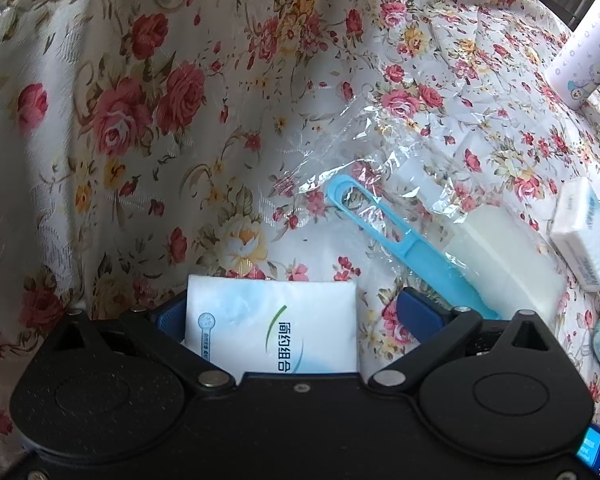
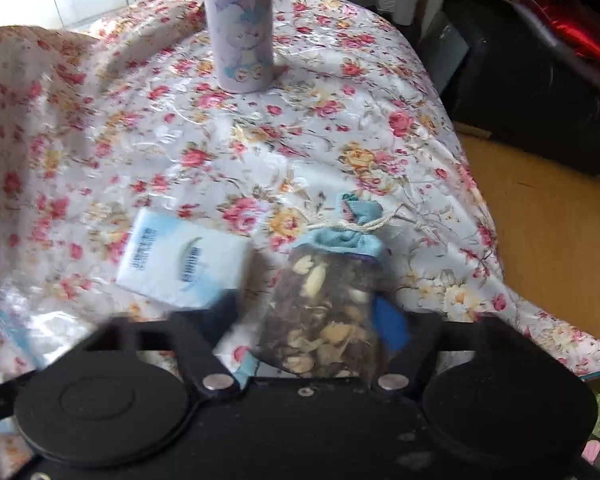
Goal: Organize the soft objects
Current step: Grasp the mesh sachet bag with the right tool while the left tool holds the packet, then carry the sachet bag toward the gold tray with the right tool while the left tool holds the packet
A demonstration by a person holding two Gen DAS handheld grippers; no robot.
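Blue pads (image 1: pixel 418 312) of the left gripper (image 1: pixel 288 312) stand wide apart, and a white tissue pack (image 1: pixel 272 324) with green and blue print sits between them, against the left pad and well clear of the right one. The jaws are open around it, so I judge it is resting there, not pinched. Such a pack should be light and squashy under a slick film; it wants a moderate squeeze across its broad faces, near the middle, so that it neither slips nor buckles.

Between the fingers of the right gripper (image 2: pixel 308 320) lies a mesh sachet (image 2: pixel 324 316) of dried petals and leaves, its blue cloth neck (image 2: pixel 346 236) tied with pale string. The picture is blurred, yet both fingers appear to press the pouch's sides, so I judge it held. It looks light, limp and crumbly inside; a gentle grip on the full belly, below the tie, seems safest, since the string end would let it swing.

Further out on the flowered cloth (image 1: pixel 148 120), a second tissue pack (image 2: pixel 182 264) lies just left of the sachet. A blue-handled sponge brush (image 1: pixel 460 256) lies partly on a crinkled clear bag (image 1: pixel 352 152), near the left gripper. A printed bottle (image 2: pixel 240 28) stands upright towards the far side.
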